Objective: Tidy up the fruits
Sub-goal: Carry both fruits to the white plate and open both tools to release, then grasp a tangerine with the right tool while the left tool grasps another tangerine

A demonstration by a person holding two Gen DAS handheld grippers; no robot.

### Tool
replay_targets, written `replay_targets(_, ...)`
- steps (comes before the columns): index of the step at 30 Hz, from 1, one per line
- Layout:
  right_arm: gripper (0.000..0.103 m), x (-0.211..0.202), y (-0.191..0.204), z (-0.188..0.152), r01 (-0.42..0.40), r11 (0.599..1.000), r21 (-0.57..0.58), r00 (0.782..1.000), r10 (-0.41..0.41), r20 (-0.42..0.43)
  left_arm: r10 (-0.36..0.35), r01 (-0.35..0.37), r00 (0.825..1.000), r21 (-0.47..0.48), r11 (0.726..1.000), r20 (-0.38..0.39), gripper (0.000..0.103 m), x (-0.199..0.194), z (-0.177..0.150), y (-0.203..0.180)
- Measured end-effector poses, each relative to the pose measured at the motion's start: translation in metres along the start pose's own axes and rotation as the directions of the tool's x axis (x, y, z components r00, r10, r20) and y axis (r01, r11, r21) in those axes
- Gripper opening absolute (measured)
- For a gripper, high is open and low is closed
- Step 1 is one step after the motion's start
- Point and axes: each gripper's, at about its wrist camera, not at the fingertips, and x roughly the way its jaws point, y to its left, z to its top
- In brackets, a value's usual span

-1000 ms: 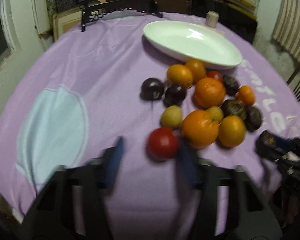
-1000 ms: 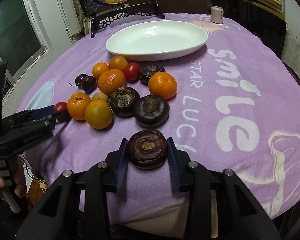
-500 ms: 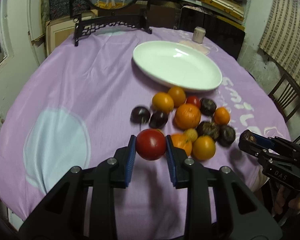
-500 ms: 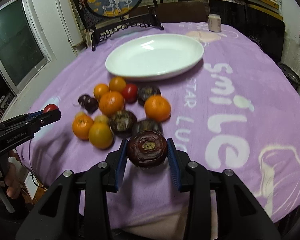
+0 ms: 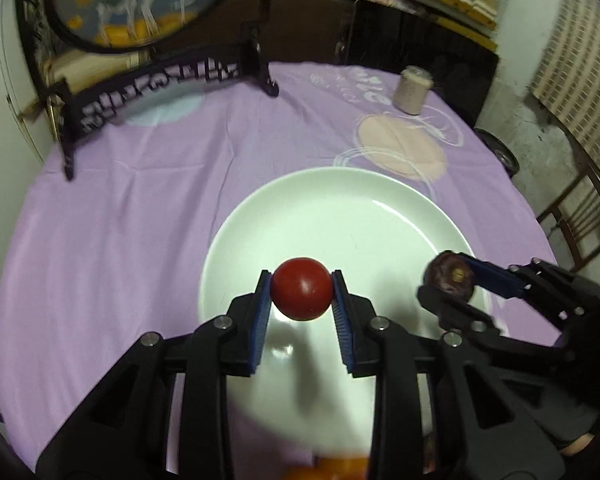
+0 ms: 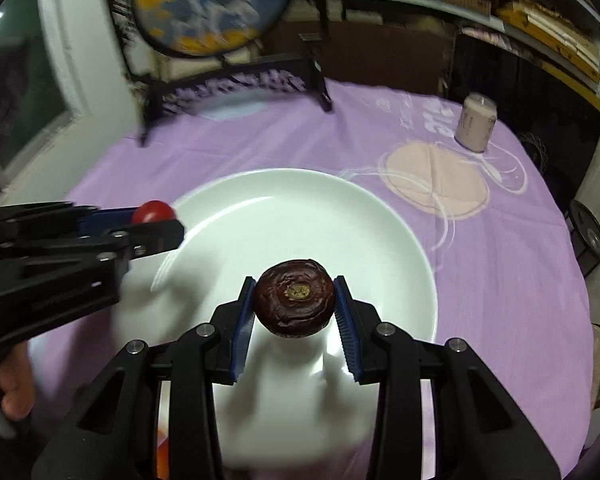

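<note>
My left gripper (image 5: 301, 295) is shut on a red tomato (image 5: 301, 294) and holds it above the near part of the white oval plate (image 5: 340, 208). My right gripper (image 6: 294, 305) is shut on a dark purple wrinkled fruit (image 6: 294, 304) and holds it above the same plate (image 6: 292, 216). The right gripper with its fruit (image 5: 449, 277) shows over the plate's right rim in the left wrist view. The left gripper with the tomato (image 6: 154, 212) shows at the plate's left rim in the right wrist view. An orange fruit (image 5: 328, 468) peeks at the bottom edge.
The plate sits on a round table with a purple cloth (image 5: 120, 220). A black carved stand with a round painted panel (image 5: 160, 76) stands at the far left. A small beige cup (image 5: 412, 90) stands at the far right. A wooden chair (image 5: 576, 216) is beside the table.
Both grippers have lifted their fruits off the cloth and carried them forward over the plate. The pile of fruit has dropped out of view below.
</note>
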Motion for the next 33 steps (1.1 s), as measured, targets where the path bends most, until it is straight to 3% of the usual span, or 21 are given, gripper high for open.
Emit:
replay_targets(5, 0.039, 0.041, -0.017, 0.018, -0.024, 0.999, 0.031, 0.998, 0.026, -0.056, -0.016, 0.015, 0.999, -0.033, 0.999, -0.042, 0.032, 0.039, 0.018, 0.006)
replay_targets(6, 0.041, 0.044, -0.019, 0.02, -0.024, 0.999, 0.033, 0.998, 0.026, -0.065, -0.017, 0.015, 0.999, -0.034, 0.999, -0.039, 0.038, 0.041, 0.018, 0.007)
replay_targets(7, 0.045, 0.045, -0.02, 0.021, -0.022, 0.999, 0.037, 0.997, 0.025, -0.069, -0.012, 0.011, 0.999, -0.04, 0.999, -0.033, 0.062, 0.042, 0.02, 0.009)
replay_targets(8, 0.053, 0.042, -0.021, 0.021, -0.01, 0.999, 0.047, 0.998, 0.013, -0.057, -0.002, 0.001, 1.0, -0.048, 0.999, -0.01, 0.075, 0.039, 0.02, 0.011)
replay_targets(13, 0.058, -0.012, -0.022, 0.013, 0.013, 0.997, 0.073, 1.0, -0.014, 0.01, -0.037, 0.039, 0.999, -0.063, 0.997, 0.04, 0.076, -0.005, 0.011, 0.013)
replay_targets(16, 0.065, -0.062, -0.013, -0.006, -0.026, 0.997, 0.069, 0.997, 0.021, 0.07, 0.001, 0.003, 0.995, -0.036, 0.999, 0.104, 0.09, -0.048, -0.014, 0.01)
replay_targets(19, 0.076, -0.099, 0.003, -0.049, -0.046, 0.998, 0.048, 0.992, 0.041, 0.117, 0.037, -0.036, 0.987, -0.013, 0.999, 0.159, 0.091, -0.085, -0.059, 0.011)
replay_targets(21, 0.076, -0.112, 0.014, -0.08, -0.043, 0.998, 0.041, 0.991, 0.038, 0.126, 0.048, -0.042, 0.984, -0.036, 0.998, 0.17, 0.091, -0.1, -0.091, 0.017)
replay_targets(27, 0.076, -0.138, 0.03, -0.164, -0.067, 0.996, 0.056, 0.995, 0.063, 0.076, 0.128, -0.114, 0.977, -0.09, 0.989, 0.17, 0.091, -0.127, -0.188, 0.034)
replay_targets(33, 0.077, -0.133, 0.049, -0.2, -0.079, 0.996, 0.04, 0.997, 0.08, -0.014, 0.108, -0.099, 0.988, -0.085, 0.991, 0.114, 0.091, -0.128, -0.231, 0.031)
